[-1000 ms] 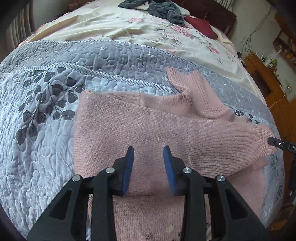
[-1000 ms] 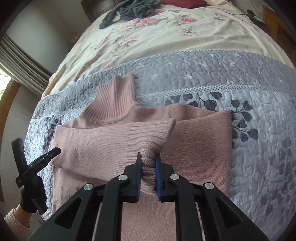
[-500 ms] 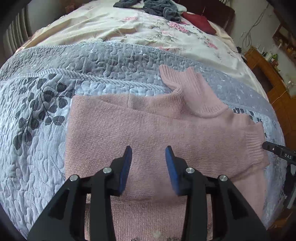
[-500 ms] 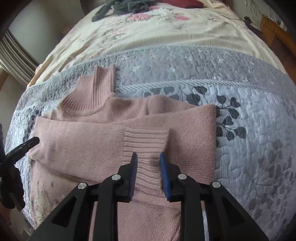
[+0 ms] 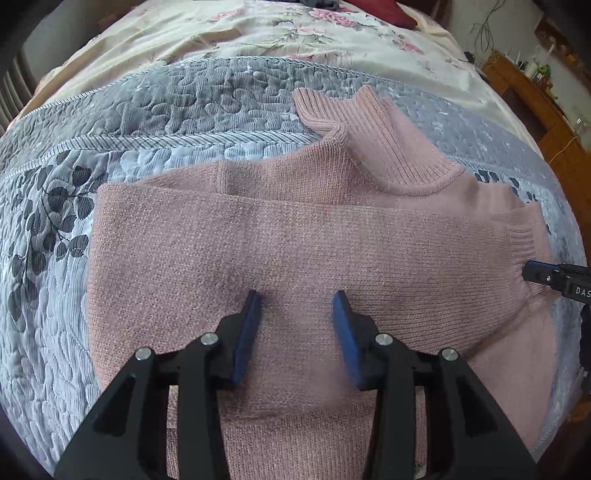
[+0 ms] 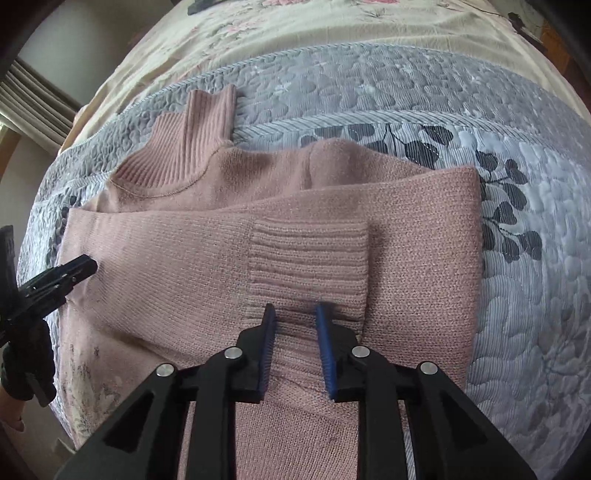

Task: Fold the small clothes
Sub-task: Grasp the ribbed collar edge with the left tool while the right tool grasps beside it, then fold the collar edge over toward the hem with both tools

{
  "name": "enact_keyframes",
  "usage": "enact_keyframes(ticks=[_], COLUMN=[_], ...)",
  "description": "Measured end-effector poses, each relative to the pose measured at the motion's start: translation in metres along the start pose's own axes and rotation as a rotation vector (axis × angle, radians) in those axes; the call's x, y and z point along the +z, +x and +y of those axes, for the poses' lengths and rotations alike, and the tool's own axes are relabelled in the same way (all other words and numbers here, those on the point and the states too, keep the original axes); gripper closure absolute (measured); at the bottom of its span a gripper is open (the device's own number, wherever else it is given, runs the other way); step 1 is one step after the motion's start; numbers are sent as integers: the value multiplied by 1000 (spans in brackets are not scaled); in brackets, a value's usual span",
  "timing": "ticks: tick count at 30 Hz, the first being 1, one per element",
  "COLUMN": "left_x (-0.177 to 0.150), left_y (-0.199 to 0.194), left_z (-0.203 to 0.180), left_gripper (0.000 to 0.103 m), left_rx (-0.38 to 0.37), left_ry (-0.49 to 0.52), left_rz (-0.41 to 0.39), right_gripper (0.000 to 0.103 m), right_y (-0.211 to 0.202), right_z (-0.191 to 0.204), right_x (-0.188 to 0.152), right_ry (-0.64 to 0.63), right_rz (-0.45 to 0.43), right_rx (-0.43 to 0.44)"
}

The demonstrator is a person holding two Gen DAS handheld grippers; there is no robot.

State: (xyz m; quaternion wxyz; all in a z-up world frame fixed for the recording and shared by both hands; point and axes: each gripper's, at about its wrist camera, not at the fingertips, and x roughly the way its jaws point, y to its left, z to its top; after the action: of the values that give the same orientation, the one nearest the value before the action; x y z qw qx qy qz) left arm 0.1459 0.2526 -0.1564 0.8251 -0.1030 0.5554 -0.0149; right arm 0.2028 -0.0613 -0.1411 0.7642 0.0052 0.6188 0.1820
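A pink knitted turtleneck sweater lies flat on the grey quilt, its ribbed collar pointing away. Both sleeves are folded across the chest. In the right wrist view the ribbed cuff of one sleeve rests on the sweater, just ahead of my right gripper. That gripper is open, its fingers either side of the sleeve without pinching it. My left gripper hovers open over the folded sleeve, nothing between its fingers. Its tip also shows in the right wrist view.
The grey leaf-patterned quilt covers the near part of the bed; a cream floral bedspread lies beyond. A wooden cabinet stands at the far right. A gloved hand shows at the left edge.
My right gripper has let go of the sleeve cuff, which now lies flat on the sweater. Both cameras have come lower and closer to the sweater. The left gripper stayed open.
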Motion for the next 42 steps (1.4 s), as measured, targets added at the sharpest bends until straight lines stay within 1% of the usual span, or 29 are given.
enact_keyframes(ticks=[2, 3, 4, 6, 7, 8, 9, 10, 12, 13, 14, 16, 18, 20, 21, 22, 23, 24, 25, 26, 27, 30, 34, 38, 42], left_x=[12, 21, 33, 62, 77, 92, 107, 121, 143, 152, 160, 169, 173, 175, 176, 176, 177, 179, 179, 179, 179, 178, 168, 147, 116], left_y=[-8, -12, -15, -15, -11, -5, 2, 12, 34, 46, 58, 78, 93, 100, 101, 102, 103, 104, 103, 101, 97, 77, 45, 4, -26], left_z=[2, 4, 4, 4, 3, 2, 0, -2, -2, -3, -4, -4, -3, -4, -5, -7, -9, -9, -11, -11, -11, -8, -7, -10, -9], left_gripper=[57, 52, 47, 42, 39, 38, 38, 38, 38, 38, 38, 38, 39, 43, 52, 64, 70, 80, 88, 94, 96, 96, 97, 97, 97], left_rx=[-19, -22, -25, -34, -49, -61, -64, -67, -91, -114, -119, -114, -109, -109, -104, -102, -110, -121, -127, -132, -147, -215, -306, -381, -435], left_ry=[-11, -16, -20, -23, -26, -27, -26, -31, -56, -69, -82, -113, -137, -146, -143, -135, -130, -128, -128, -128, -130, -123, -85, -14, 41], left_rz=[-15, -31, -48, -64, -62, -57, -52, -40, 7, 39, 68, 101, 126, 129, 120, 115, 117, 115, 110, 99, 83, 15, -65, -143, -174], right_gripper=[77, 76, 72, 67, 61, 55, 53, 50, 50, 49, 49, 49, 49, 47, 47, 47, 53, 60, 85, 88, 88, 89, 90, 90, 90], right_y=[-8, -12, -14, -15, -12, -7, 1, 12, 40, 52, 63, 82, 95, 106, 109, 112, 113, 112, 113, 113, 108, 84, 41, 1, -26], right_z=[4, 7, 10, 19, 25, 31, 36, 40, 46, 49, 51, 51, 51, 53, 56, 58, 61, 62, 63, 63, 64, 68, 74, 75, 67], right_x=[13, 24, 35, 65, 81, 98, 114, 129, 157, 168, 176, 189, 197, 201, 202, 203, 204, 204, 204, 204, 203, 197, 182, 156, 122], right_ry=[-6, -8, -11, -19, -32, -44, -44, -35, -1, 11, 16, 47, 83, 94, 90, 79, 67, 57, 55, 63, 59, 14, -68, -162, -216], right_rz=[-18, -27, -35, -52, -59, -65, -64, -43, 11, 31, 46, 61, 64, 70, 69, 64, 58, 52, 63, 70, 49, -4, -73, -113, -114], right_rx=[56, 84, 105, 139, 160, 167, 162, 172, 197, 192, 181, 163, 181, 183, 173, 165, 158, 160, 193, 231, 244, 270, 347, 373, 387])
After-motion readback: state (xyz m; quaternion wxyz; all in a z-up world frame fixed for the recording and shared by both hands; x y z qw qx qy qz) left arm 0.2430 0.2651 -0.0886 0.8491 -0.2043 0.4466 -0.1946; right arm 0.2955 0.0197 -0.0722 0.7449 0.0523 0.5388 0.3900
